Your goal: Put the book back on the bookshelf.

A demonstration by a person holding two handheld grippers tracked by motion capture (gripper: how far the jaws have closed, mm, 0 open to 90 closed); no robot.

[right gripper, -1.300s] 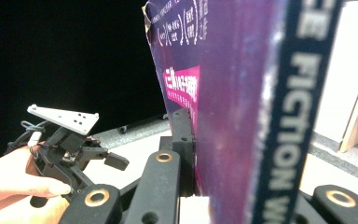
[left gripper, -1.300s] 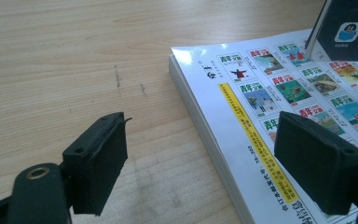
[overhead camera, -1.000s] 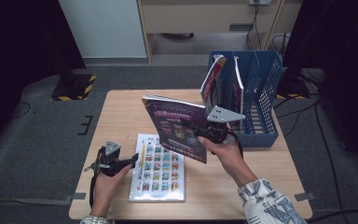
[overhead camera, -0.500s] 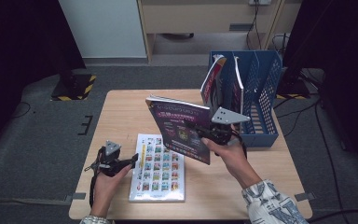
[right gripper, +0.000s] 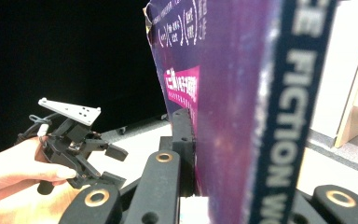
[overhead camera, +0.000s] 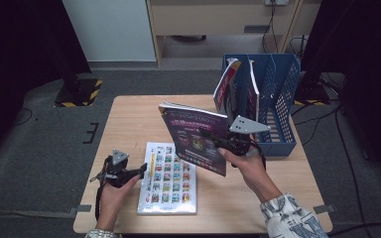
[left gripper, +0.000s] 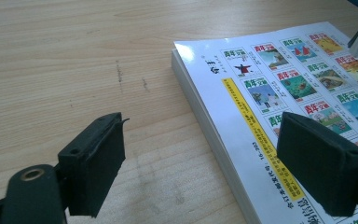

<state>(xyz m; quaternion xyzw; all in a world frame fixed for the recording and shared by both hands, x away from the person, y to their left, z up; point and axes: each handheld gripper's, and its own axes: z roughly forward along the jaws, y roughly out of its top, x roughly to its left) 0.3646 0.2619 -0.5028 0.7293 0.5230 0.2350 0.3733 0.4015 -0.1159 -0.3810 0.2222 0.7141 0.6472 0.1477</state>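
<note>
Beside the blue mesh file rack [overhead camera: 282, 106], the right claw [overhead camera: 217, 140] clamps a purple glossy magazine [overhead camera: 194, 136] aloft; it may sag or slip; the left claw [overhead camera: 138, 170] gapes empty by the white picture-grid booklet [overhead camera: 168, 178].

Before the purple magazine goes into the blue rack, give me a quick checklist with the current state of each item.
1. Right tongs clamped on the purple magazine: ok, jaws shut on it near its spine.
2. Magazine lifted clear of the table: ok.
3. Blue rack upright at the table's right edge: ok.
4. Free slot in the rack: ok, right-hand slots look empty; two magazines lean in the left ones.
5. Left tongs out of the way: ok, open beside the white magazine.
6. Grip firmness: cannot tell.
</note>
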